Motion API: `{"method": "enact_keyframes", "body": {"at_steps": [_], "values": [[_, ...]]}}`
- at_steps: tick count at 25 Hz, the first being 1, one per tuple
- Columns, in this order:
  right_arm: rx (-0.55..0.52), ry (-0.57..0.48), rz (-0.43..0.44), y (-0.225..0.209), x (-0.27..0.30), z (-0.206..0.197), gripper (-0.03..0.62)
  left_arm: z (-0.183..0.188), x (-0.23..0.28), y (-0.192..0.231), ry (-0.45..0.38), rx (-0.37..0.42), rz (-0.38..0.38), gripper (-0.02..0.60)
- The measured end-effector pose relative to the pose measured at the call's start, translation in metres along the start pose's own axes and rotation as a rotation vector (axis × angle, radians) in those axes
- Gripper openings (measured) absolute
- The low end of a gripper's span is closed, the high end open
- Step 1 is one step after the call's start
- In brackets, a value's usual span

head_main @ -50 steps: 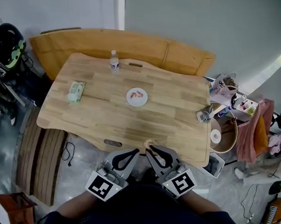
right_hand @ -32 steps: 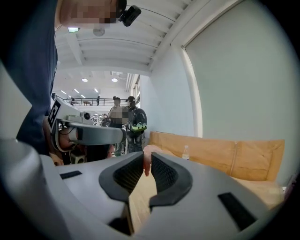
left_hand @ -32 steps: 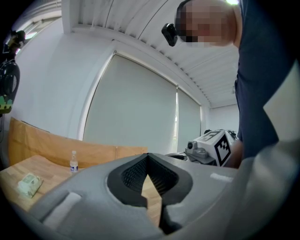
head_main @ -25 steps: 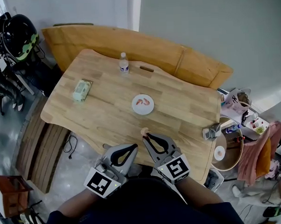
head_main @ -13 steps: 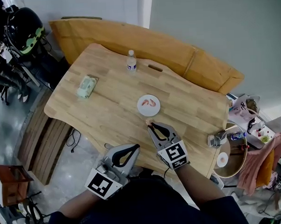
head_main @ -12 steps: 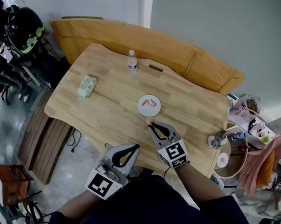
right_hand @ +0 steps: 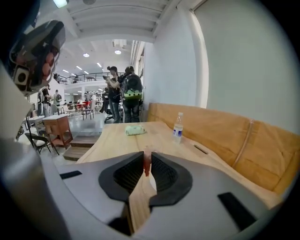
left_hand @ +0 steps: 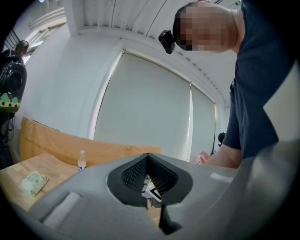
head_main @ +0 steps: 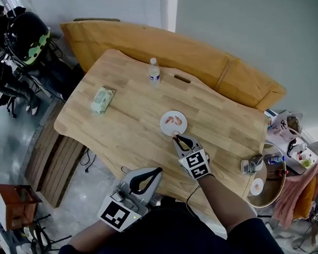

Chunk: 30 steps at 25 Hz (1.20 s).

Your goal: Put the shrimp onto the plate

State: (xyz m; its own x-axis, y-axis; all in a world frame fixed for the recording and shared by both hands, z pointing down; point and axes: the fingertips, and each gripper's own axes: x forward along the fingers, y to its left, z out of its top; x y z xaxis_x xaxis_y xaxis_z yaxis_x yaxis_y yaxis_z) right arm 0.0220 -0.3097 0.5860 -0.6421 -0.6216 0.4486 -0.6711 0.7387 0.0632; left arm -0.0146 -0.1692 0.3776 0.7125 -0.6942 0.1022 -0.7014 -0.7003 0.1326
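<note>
Shrimp (right_hand: pixel 147 161) is pinched in my right gripper (head_main: pixel 176 137) at the plate's (head_main: pixel 166 126) near rim, not yet released; my left gripper (head_main: pixel 159 171) hangs closed, empty.

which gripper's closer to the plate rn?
Right. The right gripper, shut on a shrimp, has its tips at the plate's near rim; the left gripper sits back at the table's near edge.
</note>
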Motion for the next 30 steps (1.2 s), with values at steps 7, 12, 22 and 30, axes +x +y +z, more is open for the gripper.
{"method": "enact_keyframes", "body": {"at_steps": [7,12,22,30], "values": [[-0.026,0.141,0.014,-0.022,0.057,-0.042,0.058,0.001,0.011,0.01,0.013,0.001,0.022,-0.002],[-0.022,0.244,0.024,-0.036,0.09,-0.078,0.058,0.0,0.021,0.015,0.025,0.002,0.041,-0.002],[-0.005,0.366,0.036,-0.05,0.136,-0.13,0.058,-0.016,0.023,0.034,0.069,-0.014,0.086,-0.002],[0.039,0.404,0.039,-0.051,0.151,-0.143,0.06,-0.018,0.014,0.042,0.076,-0.021,0.112,-0.002]]}}
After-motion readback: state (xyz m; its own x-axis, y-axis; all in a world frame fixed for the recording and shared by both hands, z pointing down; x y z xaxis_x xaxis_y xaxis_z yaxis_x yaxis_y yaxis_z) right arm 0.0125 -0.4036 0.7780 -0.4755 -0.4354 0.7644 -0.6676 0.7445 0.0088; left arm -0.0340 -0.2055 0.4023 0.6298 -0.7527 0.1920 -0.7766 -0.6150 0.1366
